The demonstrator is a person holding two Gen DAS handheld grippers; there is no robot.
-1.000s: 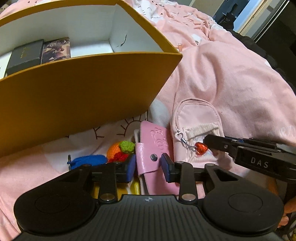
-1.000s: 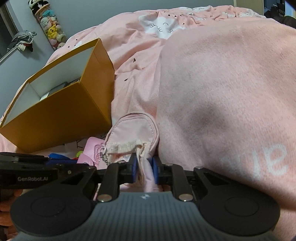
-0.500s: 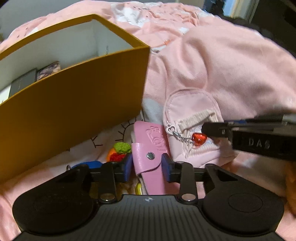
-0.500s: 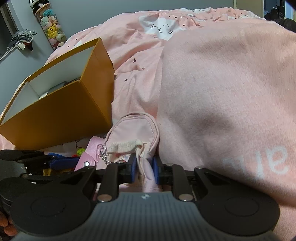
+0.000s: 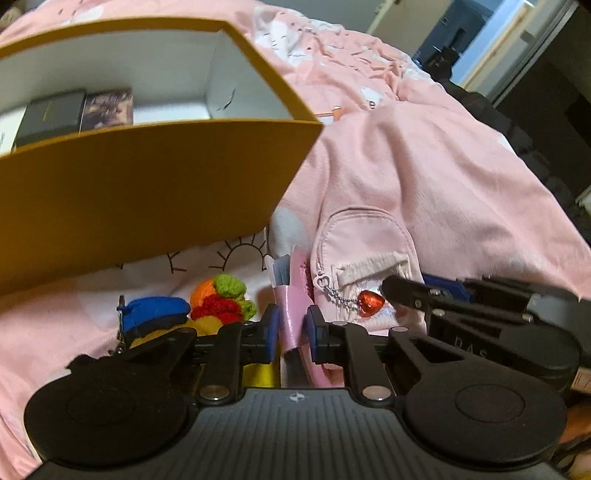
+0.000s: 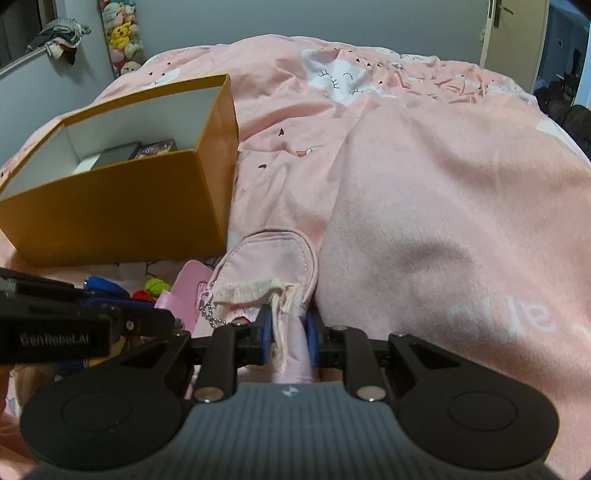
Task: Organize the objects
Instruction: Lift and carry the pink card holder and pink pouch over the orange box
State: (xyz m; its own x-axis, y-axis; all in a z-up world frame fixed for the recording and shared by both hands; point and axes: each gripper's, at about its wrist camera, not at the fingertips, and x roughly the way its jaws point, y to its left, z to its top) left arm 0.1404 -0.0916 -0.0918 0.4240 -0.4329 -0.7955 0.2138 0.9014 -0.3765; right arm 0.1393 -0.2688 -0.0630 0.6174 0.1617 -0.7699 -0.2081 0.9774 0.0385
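My left gripper is shut on a pink snap wallet, held on edge just above the bed. My right gripper is shut on the lower edge of a pale pink mini backpack pouch, which also shows in the left wrist view with a red heart charm on a chain. An open orange box with a white inside stands at the left; it also shows in the right wrist view. It holds a dark box and a picture card.
A blue knitted piece and an orange, green and red crocheted toy lie on the pink bedding in front of the box. A thick pink blanket rises at the right. Plush toys hang at the far wall.
My left gripper closed on the pink wallet and turned it on edge, lifting it. My right gripper kept its hold on the pouch and rose a little.
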